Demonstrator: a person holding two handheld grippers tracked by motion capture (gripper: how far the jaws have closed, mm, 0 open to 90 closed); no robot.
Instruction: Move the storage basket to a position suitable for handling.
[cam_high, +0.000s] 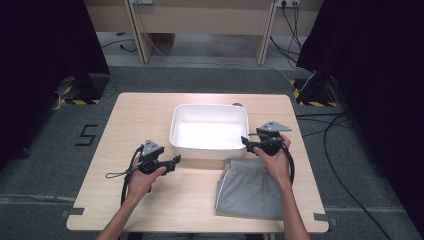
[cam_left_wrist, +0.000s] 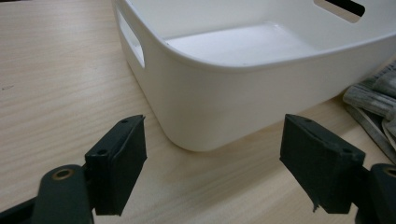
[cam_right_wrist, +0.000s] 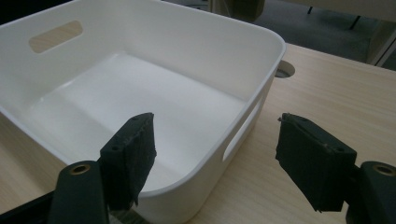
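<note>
A white plastic bin (cam_high: 209, 144) with slot handles stands empty at the table's middle. A folded grey garment (cam_high: 248, 187) with a white trim lies in front of its right corner. My left gripper (cam_high: 176, 161) is held just off the bin's front left corner (cam_left_wrist: 196, 107), jaws open and nothing between them. My right gripper (cam_high: 244, 140) hovers at the bin's right wall (cam_right_wrist: 243, 130), jaws open. One jaw is over the bin's inside and the other over the table outside it. Neither pad touches the bin. The garment's edge (cam_left_wrist: 373, 93) shows in the left gripper view.
The light wooden table (cam_high: 150, 110) has bare room to the left of and behind the bin. A round cable hole (cam_right_wrist: 285, 70) sits behind the bin's right corner. Cables (cam_high: 345, 165) run across the floor to the right, and dark curtains hang on both sides.
</note>
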